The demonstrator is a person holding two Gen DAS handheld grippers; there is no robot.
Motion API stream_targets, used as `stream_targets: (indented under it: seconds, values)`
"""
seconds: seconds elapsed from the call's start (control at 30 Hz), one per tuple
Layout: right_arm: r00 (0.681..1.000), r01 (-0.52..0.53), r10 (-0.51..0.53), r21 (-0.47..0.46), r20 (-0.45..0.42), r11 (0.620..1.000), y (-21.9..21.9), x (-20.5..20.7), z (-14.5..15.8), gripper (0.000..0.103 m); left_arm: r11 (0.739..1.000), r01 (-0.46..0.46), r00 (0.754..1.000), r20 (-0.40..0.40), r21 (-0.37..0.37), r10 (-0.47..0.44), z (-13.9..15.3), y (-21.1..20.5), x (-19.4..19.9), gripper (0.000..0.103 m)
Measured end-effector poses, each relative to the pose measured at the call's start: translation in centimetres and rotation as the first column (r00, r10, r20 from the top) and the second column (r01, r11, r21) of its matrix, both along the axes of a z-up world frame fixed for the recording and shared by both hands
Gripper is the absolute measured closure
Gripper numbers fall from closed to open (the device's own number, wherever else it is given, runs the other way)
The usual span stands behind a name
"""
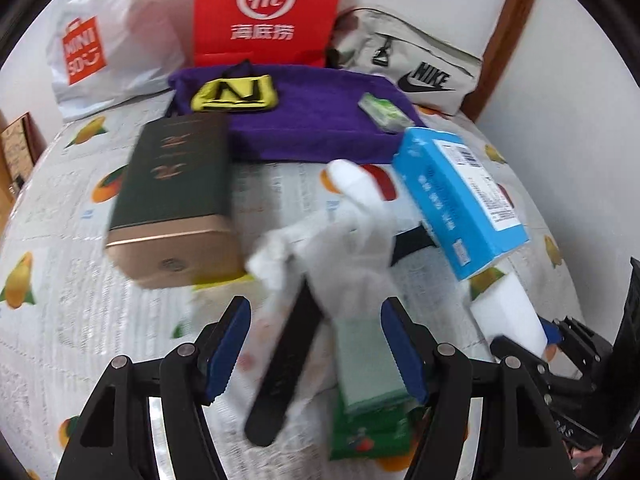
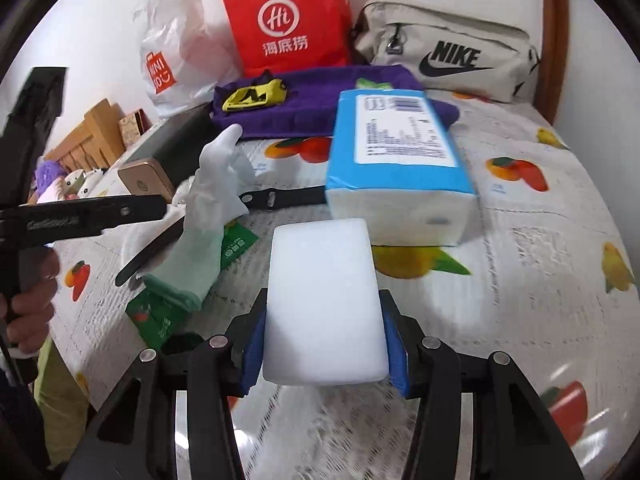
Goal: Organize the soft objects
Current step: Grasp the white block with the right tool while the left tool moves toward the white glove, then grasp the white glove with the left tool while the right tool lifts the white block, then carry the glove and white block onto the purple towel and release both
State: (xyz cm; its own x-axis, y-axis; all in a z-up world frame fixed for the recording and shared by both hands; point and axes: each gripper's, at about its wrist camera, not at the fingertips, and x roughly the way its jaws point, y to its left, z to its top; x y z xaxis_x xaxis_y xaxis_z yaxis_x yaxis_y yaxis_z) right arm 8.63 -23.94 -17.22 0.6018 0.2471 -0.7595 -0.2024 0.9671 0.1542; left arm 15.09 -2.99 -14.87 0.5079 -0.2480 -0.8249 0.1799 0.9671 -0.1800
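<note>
My right gripper (image 2: 325, 344) is shut on a white sponge block (image 2: 326, 300), held above the fruit-print bedspread (image 2: 540, 240); the block also shows in the left wrist view (image 1: 510, 312). My left gripper (image 1: 316, 344) is open, its jaws either side of a white glove with a green cuff (image 1: 352, 240) that lies over a black strap (image 1: 288, 360) and a green packet (image 1: 368, 432). The glove also shows in the right wrist view (image 2: 208, 208). A blue tissue pack (image 2: 396, 160) lies just beyond the sponge. A purple towel (image 2: 320, 100) carries a yellow pouch (image 2: 256, 96).
A dark green box with a gold end (image 1: 176, 200) lies left of the glove. At the back stand a red paper bag (image 2: 288, 16), a white plastic bag (image 2: 176, 48) and a beige Nike bag (image 2: 448, 52). A small green pack (image 1: 384, 114) rests on the towel.
</note>
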Motion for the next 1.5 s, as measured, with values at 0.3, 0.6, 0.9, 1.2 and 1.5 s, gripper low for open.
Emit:
stream_targets:
  seconds: [0.3, 0.6, 0.9, 1.2, 1.5]
  values:
    - [0.998, 0.060, -0.059, 0.004, -0.030, 0.998, -2.3, 0.6, -2.0, 0.052, 0.999, 0.024, 1.000, -0.017, 0.030, -0.023, -1.6, -3.3, 2.2, 0.037]
    - [0.998, 0.069, -0.069, 0.045, 0.001, 0.997, -2.1, 2.2, -2.3, 0.052, 0.999, 0.049, 0.999, -0.022, -0.003, -0.049, -2.5, -3.1, 2.8, 0.086]
    - [0.998, 0.061, -0.061, 0.043, 0.003, 0.997, -1.2, 2.5, -2.3, 0.052, 0.997, 0.020, 0.999, 0.027, -0.070, -0.018, 0.1, -0.3, 0.6, 0.090]
    - [0.998, 0.058, -0.057, 0.036, -0.026, 0.998, -0.8, 0.2, -2.0, 0.053, 0.998, -0.027, 0.998, 0.054, -0.053, 0.030, 1.2, 3.7, -2.4, 0.090]
    - [0.995, 0.097, -0.097, 0.000, -0.029, 0.995, -1.6, -1.7, -1.0, 0.053, 0.990, -0.132, 0.991, 0.032, -0.050, 0.133, 0.5, 8.1, -5.1, 0.090]
